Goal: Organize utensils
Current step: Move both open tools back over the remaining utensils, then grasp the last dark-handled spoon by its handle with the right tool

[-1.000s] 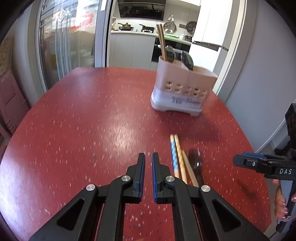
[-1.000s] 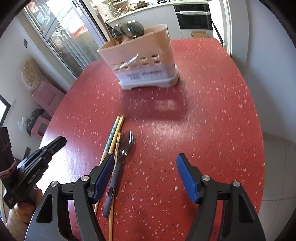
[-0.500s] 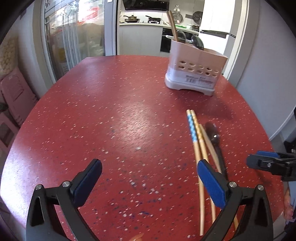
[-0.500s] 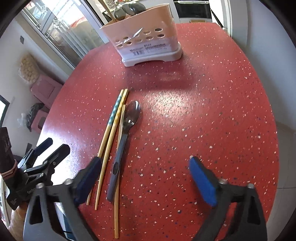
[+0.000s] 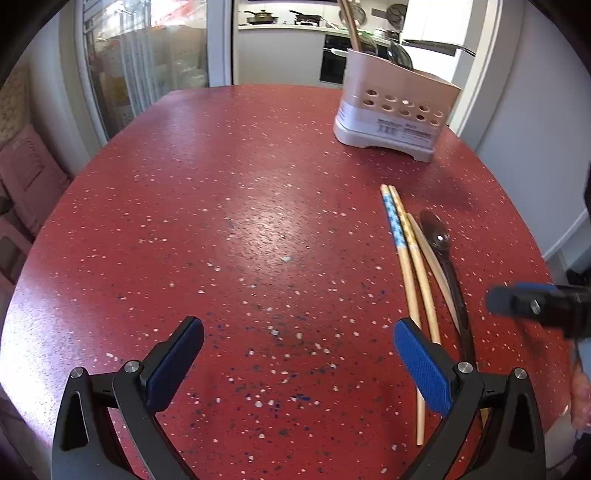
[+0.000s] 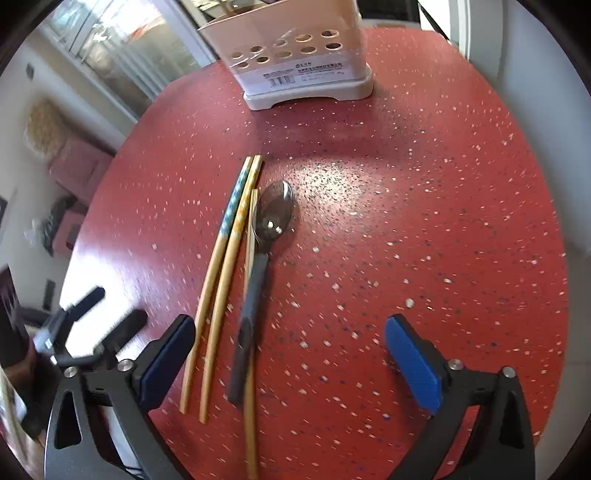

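Note:
Three wooden chopsticks and a dark-handled metal spoon lie side by side on the red speckled table. They also show in the left wrist view, the chopsticks and the spoon at the right. A beige utensil holder stands at the far side with utensils in it; it shows in the right wrist view too. My left gripper is open and empty over bare table, left of the chopsticks. My right gripper is open and empty, its jaws either side of the handle ends.
The table's curved edge drops off at the right. A glass door and a kitchen counter lie beyond the far side. Pink boxes stand on the floor at the left.
My left gripper went from shut to wide open and pulled back. My right gripper moved forward over the utensils, with the holder now closer.

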Motion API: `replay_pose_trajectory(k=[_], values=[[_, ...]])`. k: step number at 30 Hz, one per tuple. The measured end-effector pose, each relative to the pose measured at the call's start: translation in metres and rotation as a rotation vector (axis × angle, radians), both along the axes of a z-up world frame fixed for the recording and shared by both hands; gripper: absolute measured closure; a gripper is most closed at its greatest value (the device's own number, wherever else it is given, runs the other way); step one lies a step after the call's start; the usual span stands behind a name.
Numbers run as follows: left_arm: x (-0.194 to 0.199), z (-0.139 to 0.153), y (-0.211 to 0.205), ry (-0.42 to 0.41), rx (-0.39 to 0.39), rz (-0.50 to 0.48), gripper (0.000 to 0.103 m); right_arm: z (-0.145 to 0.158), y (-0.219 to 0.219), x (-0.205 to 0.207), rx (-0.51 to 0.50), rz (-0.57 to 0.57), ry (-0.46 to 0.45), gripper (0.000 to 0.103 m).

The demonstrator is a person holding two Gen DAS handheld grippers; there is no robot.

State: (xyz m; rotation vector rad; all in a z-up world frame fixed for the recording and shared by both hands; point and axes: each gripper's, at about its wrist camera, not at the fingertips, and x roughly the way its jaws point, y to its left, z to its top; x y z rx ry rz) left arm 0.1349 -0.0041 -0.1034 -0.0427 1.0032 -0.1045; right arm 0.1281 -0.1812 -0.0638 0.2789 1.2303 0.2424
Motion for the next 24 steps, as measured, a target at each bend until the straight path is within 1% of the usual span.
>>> replay_pose_trajectory(k=[2,5,6,8,11,12,13,14,16,17,18,19,24], values=[[-0.001,-0.002,-0.003,0.006,0.0,-0.005,0.0,-0.003,0.0,0.009,0.042,-0.02,0.024,0.022],[-0.004,-0.008,-0.003,0.019,-0.018,-0.001,0.0,-0.011,0.003,0.024,0.118,-0.028,0.065,0.035],[-0.004,-0.006,-0.001,0.021,-0.024,0.002,0.0,-0.014,0.003,0.029,0.136,-0.031,0.076,0.037],[-0.002,-0.006,0.001,0.024,-0.031,0.01,0.0,-0.015,0.005,0.035,0.136,-0.033,0.073,0.046],[0.003,-0.008,0.001,0.033,-0.039,0.015,0.0,-0.016,0.008,0.043,0.139,-0.034,0.076,0.055],[0.004,-0.007,0.002,0.036,-0.043,0.013,0.0,-0.016,0.01,0.045,0.136,-0.03,0.078,0.056],[0.004,-0.008,0.002,0.039,-0.045,0.009,0.0,-0.016,0.012,0.046,0.129,-0.023,0.077,0.062],[0.012,-0.007,0.0,0.042,-0.043,0.006,0.0,-0.017,0.016,0.047,0.119,-0.01,0.079,0.069],[0.012,-0.01,-0.004,0.049,-0.034,-0.006,0.0,-0.017,0.023,0.048,0.094,0.014,0.076,0.075],[0.013,-0.012,-0.006,0.052,-0.031,-0.014,0.0,-0.017,0.026,0.047,0.083,0.021,0.074,0.083],[0.015,-0.012,-0.009,0.054,-0.027,-0.02,0.0,-0.017,0.028,0.046,0.07,0.026,0.074,0.087],[0.017,-0.012,-0.012,0.057,-0.022,-0.028,0.0,-0.017,0.029,0.046,0.064,0.027,0.076,0.089],[0.024,-0.014,-0.024,0.07,-0.009,-0.061,0.0,-0.019,0.023,0.046,0.104,0.022,0.069,0.091]])
